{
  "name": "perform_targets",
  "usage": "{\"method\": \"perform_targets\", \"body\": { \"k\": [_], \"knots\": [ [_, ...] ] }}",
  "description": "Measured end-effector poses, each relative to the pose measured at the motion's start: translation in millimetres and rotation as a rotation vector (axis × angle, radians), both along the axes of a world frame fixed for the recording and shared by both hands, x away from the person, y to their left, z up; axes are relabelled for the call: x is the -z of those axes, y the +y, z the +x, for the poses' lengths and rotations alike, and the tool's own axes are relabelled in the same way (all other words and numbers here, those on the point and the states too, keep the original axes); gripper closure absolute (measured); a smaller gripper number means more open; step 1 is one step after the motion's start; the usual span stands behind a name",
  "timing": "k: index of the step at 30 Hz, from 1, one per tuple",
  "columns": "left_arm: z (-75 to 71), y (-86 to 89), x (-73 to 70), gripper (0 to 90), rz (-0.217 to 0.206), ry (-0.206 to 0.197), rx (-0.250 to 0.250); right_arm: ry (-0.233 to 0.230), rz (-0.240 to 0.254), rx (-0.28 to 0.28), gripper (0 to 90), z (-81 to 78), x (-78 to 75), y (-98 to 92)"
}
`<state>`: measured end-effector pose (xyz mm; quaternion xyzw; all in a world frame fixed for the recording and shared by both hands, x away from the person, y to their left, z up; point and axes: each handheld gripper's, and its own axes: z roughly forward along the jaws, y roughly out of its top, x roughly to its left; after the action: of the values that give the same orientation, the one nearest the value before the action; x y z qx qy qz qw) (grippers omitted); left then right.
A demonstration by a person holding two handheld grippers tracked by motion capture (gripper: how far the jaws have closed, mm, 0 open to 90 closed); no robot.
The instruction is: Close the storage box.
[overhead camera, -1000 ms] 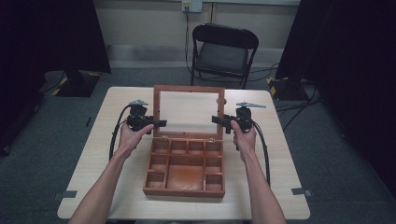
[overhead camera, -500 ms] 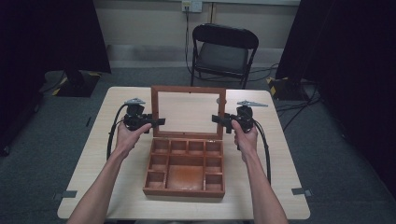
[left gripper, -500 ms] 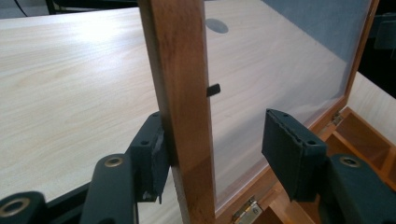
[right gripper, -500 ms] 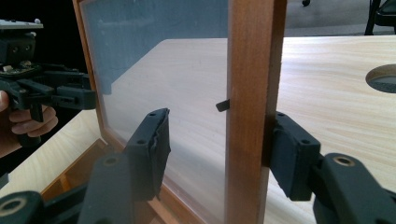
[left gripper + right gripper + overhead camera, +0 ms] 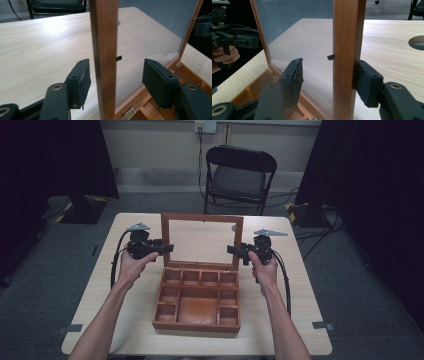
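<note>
**Wooden compartment box with its glazed lid raised between two claws**

A pale wood-grain worktop (image 5: pixel 300 285) is seen standing on grey carpet, with a black folding chair (image 5: pixel 240 175) behind it and dark curtains at both sides. At the middle of the worktop a reddish-brown wooden box (image 5: pixel 197 300) is placed, divided into small compartments around one larger central one. Its lid (image 5: pixel 202 240), a wooden frame around a clear pane, is raised nearly upright at the far edge on small brass hinges (image 5: pixel 128 112).

The left claw (image 5: pixel 167 248) is held at the lid's left frame rail. In the left gripper view the jaws are spread, with the rail (image 5: pixel 105 50) between them and a gap on each side.

The right claw (image 5: pixel 233 251) is held at the lid's right frame rail. In the right gripper view its jaws are also apart; one pad (image 5: pixel 365 82) is pressed against the rail (image 5: pixel 348 50), while the other is kept clear of the pane.
</note>
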<state>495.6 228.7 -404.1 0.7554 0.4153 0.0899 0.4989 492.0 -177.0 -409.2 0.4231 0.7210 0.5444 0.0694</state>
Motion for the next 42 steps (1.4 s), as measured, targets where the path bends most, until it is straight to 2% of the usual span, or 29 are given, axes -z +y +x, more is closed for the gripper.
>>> {"method": "perform_targets", "body": {
  "k": [4,7,9,12,14,23,26,35,39,42],
  "knots": [
    [3.1,-1.5,1.3,39.5,-0.014,0.013,0.004,-0.006,-0.009,-0.005,43.8,-3.3,-1.4,-0.1],
    [3.3,-4.4,0.1,40.5,-0.013,0.006,0.017,-0.010,-0.007,-0.008,43.9,-4.8,-2.1,-0.3],
    [1.8,-6.6,-1.8,45.1,-0.007,-0.006,0.033,-0.010,-0.004,-0.010,44.2,-6.7,-2.8,-0.7],
    [-1.2,-9.6,-5.4,42.3,-0.001,-0.009,0.046,-0.016,-0.022,-0.017,44.1,-9.3,-4.8,0.4],
    [-2.6,-8.2,-6.0,42.2,-0.013,-0.004,0.053,-0.020,-0.041,-0.023,44.1,-10.7,-5.1,0.8],
    [-14.6,-4.4,-10.6,44.6,-0.015,-0.032,0.078,-0.021,-0.026,-0.046,48.9,-11.6,-8.7,5.0],
    [-18.6,-3.3,-15.3,44.2,-0.010,-0.047,0.076,-0.020,-0.033,-0.065,46.9,-10.3,-11.0,10.4],
    [-23.8,0.9,-14.5,44.1,-0.022,-0.056,0.073,-0.001,-0.047,-0.080,46.1,-7.4,-14.1,13.7],
    [-28.1,2.6,-14.3,44.6,-0.038,-0.055,0.077,0.001,-0.045,-0.093,45.5,-9.8,-14.4,13.6],
    [-32.6,2.6,-15.2,43.8,-0.032,-0.059,0.082,0.000,-0.041,-0.101,44.8,-13.8,-14.1,12.7]
  ]
}}
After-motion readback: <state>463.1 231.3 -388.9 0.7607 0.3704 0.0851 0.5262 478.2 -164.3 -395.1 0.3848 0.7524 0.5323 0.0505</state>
